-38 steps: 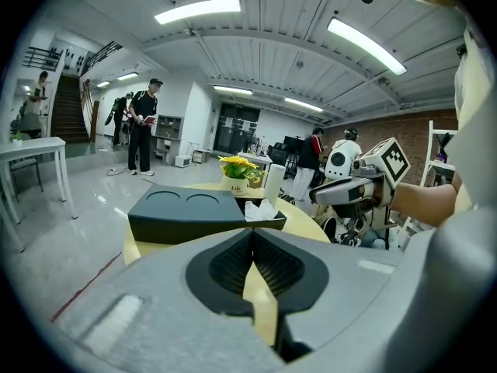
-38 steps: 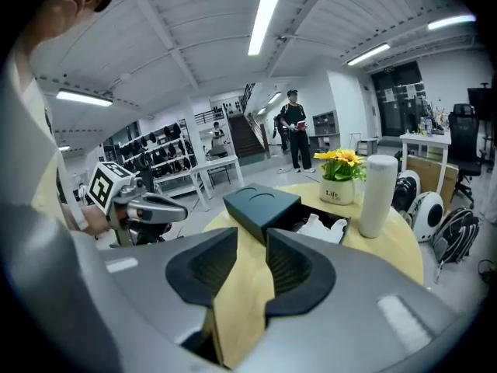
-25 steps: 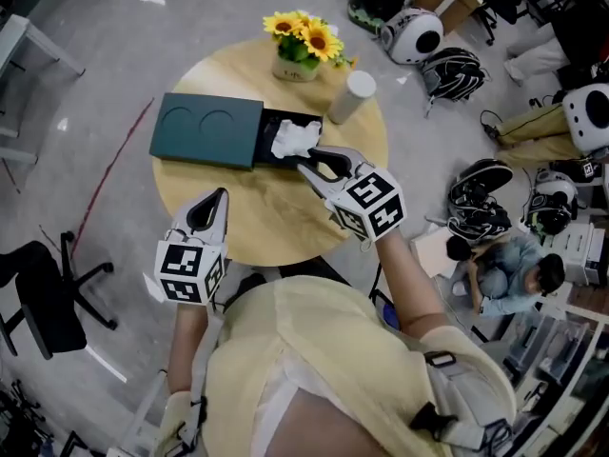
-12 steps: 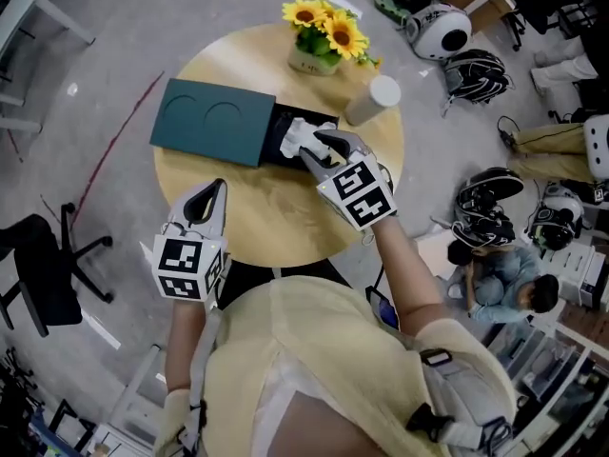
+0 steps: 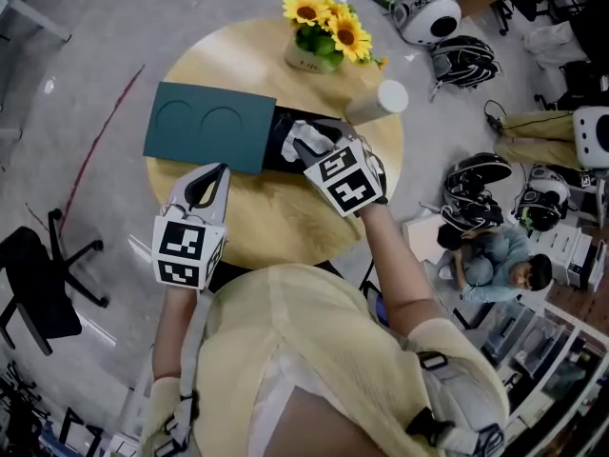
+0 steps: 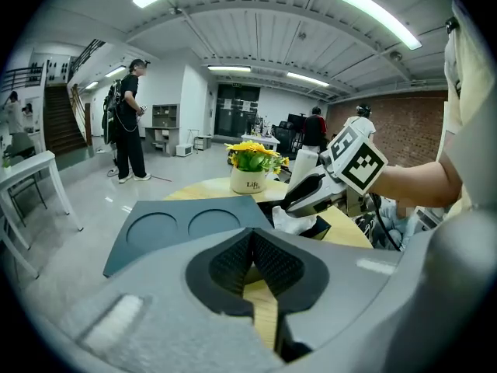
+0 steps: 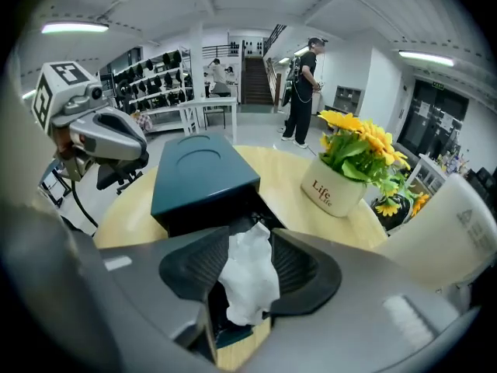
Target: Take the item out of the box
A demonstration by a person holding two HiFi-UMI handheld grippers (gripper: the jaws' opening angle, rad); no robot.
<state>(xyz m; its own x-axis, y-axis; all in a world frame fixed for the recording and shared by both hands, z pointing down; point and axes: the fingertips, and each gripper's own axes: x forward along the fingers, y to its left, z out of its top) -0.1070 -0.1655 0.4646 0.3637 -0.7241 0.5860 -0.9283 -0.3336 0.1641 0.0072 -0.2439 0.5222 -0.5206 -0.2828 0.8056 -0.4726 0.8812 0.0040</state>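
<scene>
A dark green box lies on the round wooden table, its black drawer slid out to the right. A crumpled white paper item sits in that drawer. My right gripper reaches over the drawer, jaws opening, the white paper standing between the pads of the right gripper. The box lies just beyond. My left gripper hovers at the table's near edge, left of the drawer. Seen along its own jaws, the left gripper is shut and empty.
A pot of yellow flowers and a white paper cup stand at the table's far side. Helmets and bags lie on the floor to the right near a seated person. A black chair stands at the left.
My right gripper has moved forward over the drawer and its jaws have spread around the white paper. The left gripper has stayed in place.
</scene>
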